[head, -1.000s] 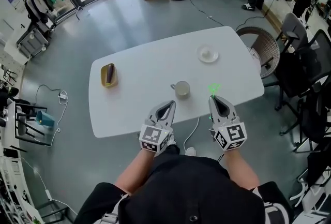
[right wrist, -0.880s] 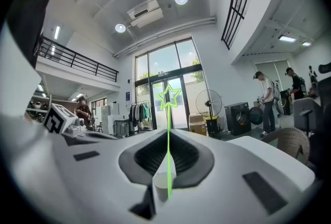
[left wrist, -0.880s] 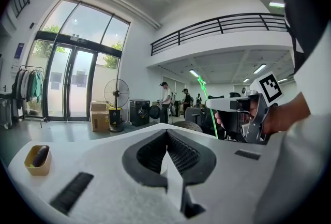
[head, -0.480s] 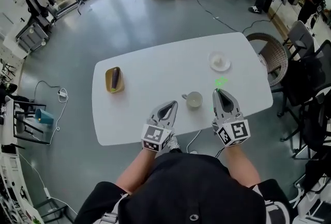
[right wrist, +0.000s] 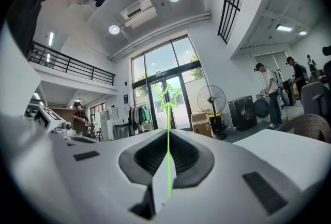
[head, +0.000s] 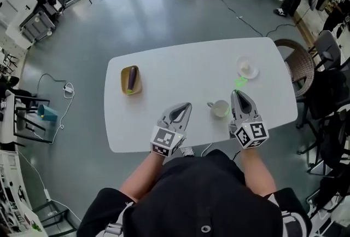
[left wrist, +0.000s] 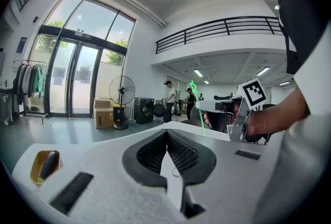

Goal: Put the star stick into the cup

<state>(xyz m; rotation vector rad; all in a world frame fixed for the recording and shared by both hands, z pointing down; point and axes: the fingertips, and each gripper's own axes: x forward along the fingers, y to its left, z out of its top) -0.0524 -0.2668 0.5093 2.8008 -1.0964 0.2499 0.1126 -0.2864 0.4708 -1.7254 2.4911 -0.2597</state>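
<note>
The green star stick [head: 239,82] [right wrist: 168,130] is pinched in my right gripper [head: 241,98] [right wrist: 166,163], its star tip pointing away past the jaws. That gripper hovers just right of the pale cup [head: 220,108], which stands near the front edge of the white table [head: 180,74]. My left gripper [head: 182,111] [left wrist: 166,153] is shut with nothing in it, hanging left of the cup. From the left gripper view the right gripper [left wrist: 232,109] and the thin green stick [left wrist: 198,106] show at the right.
A yellow dish holding an aubergine [head: 130,79] lies at the table's left. A small white saucer [head: 247,69] sits at the back right. Chairs [head: 328,82] crowd the table's right side, and people stand far off near machines.
The right gripper with the star stick has drawn closer to the cup's right side. My head view has shifted, so the table sits lower and further right in the picture.
</note>
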